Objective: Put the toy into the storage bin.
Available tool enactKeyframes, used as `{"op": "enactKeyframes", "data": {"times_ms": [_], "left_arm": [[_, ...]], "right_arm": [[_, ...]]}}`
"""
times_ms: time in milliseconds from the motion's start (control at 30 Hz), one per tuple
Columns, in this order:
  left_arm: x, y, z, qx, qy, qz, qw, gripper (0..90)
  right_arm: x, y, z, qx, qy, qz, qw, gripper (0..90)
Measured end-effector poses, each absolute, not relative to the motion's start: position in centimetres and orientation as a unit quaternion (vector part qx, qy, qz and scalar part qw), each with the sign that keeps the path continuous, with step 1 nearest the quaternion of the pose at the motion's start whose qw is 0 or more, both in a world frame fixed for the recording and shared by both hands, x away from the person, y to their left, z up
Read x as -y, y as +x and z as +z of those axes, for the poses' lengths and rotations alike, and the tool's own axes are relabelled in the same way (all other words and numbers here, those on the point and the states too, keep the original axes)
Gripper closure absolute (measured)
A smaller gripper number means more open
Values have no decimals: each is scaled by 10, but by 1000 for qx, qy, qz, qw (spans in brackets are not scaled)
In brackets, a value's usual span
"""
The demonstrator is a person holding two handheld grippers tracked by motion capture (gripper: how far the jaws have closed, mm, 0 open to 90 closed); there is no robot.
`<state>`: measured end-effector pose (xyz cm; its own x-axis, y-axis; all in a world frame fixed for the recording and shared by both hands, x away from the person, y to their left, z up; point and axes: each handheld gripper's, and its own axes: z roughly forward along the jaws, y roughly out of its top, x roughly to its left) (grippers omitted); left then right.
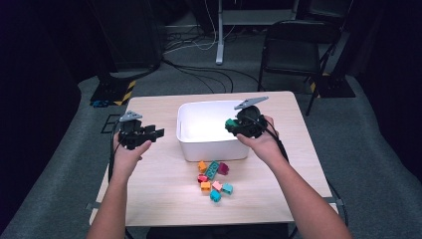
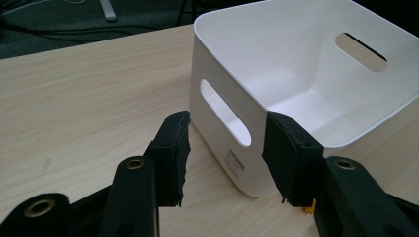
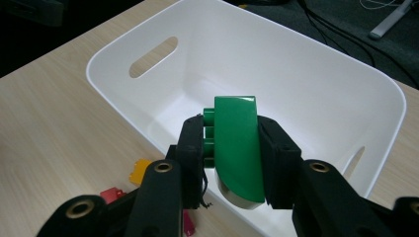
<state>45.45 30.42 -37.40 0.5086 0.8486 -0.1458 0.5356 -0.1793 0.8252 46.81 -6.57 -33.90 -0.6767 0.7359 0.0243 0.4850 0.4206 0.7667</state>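
**Carrying a green block over the bin's rim**

Clamping my right gripper point(image 3: 232, 163) on the green block point(image 3: 237, 148), I have both pads pressed flat against its sides, the studs pointing toward my left pad and the rounded end hanging below the jaws. The block sits above the near wall of the white bin point(image 3: 316, 64), just at the rim in the right gripper view; from the high view my right gripper point(image 1: 238, 125) is at the bin's right edge with the block point(image 1: 230, 123) poking inward.

What worries me: the curved, glossy faces give the pads little to bite on, so a tilt of my wrist could let the block slide out early and land on the table outside the wall. Letting go this close to the rim could also bounce it off the edge.

My left gripper point(image 2: 225, 158) has its jaws apart, holding nothing, beside the bin's corner with the handle slot point(image 2: 225, 118); a careless nudge there would shove the bin.

The bin looks empty: I see bare white floor. The other blocks point(image 1: 214, 178) lie in a loose cluster on the table point(image 1: 159, 199) in front of the bin.
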Motion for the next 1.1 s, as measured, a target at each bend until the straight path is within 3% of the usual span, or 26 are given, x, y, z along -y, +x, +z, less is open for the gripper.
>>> {"op": "enactKeyframes", "data": {"times_ms": [633, 900, 1100], "left_arm": [[-307, 458, -378, -479, 739, 171, 443, 498], [-307, 457, -377, -480, 738, 185, 438, 451], [-308, 457, -377, -476, 738, 189, 440, 451]], "right_arm": [[39, 513, -359, -826, 393, 371, 157, 661], [36, 525, -369, -823, 410, 360, 159, 657], [36, 526, -369, -821, 414, 359, 161, 586]]}}
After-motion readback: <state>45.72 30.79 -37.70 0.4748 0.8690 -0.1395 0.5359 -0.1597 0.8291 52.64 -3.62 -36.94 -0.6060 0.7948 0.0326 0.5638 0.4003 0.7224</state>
